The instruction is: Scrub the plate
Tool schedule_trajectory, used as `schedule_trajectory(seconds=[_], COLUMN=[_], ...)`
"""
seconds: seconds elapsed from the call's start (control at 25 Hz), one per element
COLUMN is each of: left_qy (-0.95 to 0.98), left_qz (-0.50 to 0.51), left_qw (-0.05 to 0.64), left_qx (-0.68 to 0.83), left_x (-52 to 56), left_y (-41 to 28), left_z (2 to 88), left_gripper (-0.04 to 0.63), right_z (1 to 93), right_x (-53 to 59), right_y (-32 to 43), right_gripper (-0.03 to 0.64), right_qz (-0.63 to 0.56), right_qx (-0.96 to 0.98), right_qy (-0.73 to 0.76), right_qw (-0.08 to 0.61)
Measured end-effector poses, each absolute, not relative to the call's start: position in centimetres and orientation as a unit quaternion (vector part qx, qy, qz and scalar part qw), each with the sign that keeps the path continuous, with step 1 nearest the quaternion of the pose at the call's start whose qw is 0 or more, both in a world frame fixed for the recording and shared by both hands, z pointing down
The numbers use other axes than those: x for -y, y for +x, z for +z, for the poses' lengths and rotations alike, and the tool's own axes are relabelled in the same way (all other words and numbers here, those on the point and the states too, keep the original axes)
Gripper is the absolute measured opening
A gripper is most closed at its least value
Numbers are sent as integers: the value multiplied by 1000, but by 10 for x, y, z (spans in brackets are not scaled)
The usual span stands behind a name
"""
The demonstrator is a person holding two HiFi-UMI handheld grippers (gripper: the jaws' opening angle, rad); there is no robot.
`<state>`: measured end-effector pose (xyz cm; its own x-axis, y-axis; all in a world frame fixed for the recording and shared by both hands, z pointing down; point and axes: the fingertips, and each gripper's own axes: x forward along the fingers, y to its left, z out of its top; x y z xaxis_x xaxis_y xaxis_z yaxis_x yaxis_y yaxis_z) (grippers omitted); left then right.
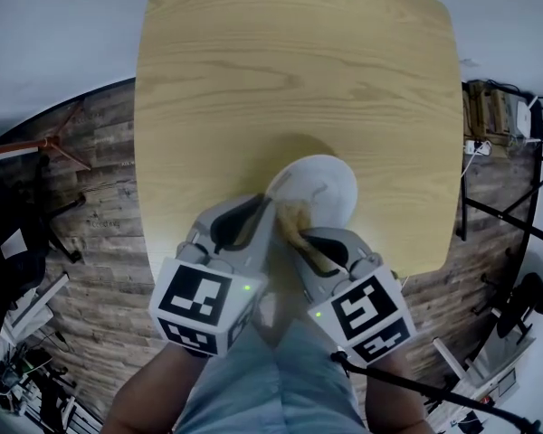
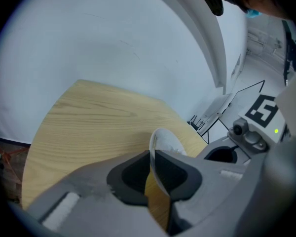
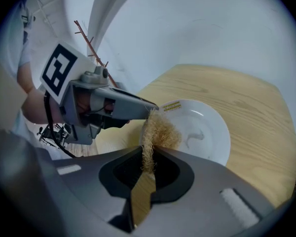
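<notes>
Left hand-held gripper point(image 2: 152, 163) around plate point(image 2: 169, 143) rim

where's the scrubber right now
The scrubber is pinched by the right gripper, centre of the right gripper view, at the left rim of the plate beside the left gripper.

Layout: plate point(image 1: 324, 186) mid-frame, over the near half of the table point(image 1: 299, 70).
Table fills upper centre of the head view. Left gripper point(image 1: 261, 213) is lower left of the plate, jaws clamped on its left rim. Right gripper point(image 1: 309, 247) is lower right, just beside the left. Scrubber point(image 1: 292, 217) is between its jaws, against the plate's lower-left rim.
</notes>
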<state>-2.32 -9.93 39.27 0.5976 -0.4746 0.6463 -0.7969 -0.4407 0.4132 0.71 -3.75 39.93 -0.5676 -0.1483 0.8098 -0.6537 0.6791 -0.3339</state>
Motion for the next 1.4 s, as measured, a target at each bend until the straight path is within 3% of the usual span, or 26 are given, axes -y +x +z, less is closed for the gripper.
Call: schedule_trajectory(seconds=[0.68, 0.92, 1.08, 1.4], left_qy=[803, 810, 816, 829], left_qz=[247, 272, 230, 72], left_qw=[354, 290, 237, 90], left_qx=[411, 431, 474, 548], left_x=[89, 90, 90, 56], left_y=[-42, -49, -57, -43], left_z=[421, 418, 379, 211], left_gripper=[58, 60, 60, 57], right_z=[392, 384, 365, 242], right_x=[-16, -20, -11, 12], right_y=[6, 19, 32, 59], right_gripper=[40, 40, 40, 41], right_qz=[348, 341, 322, 180], right_qx=[833, 836, 844, 898], right_qy=[219, 240, 280, 361], right_qw=[369, 357, 326, 172])
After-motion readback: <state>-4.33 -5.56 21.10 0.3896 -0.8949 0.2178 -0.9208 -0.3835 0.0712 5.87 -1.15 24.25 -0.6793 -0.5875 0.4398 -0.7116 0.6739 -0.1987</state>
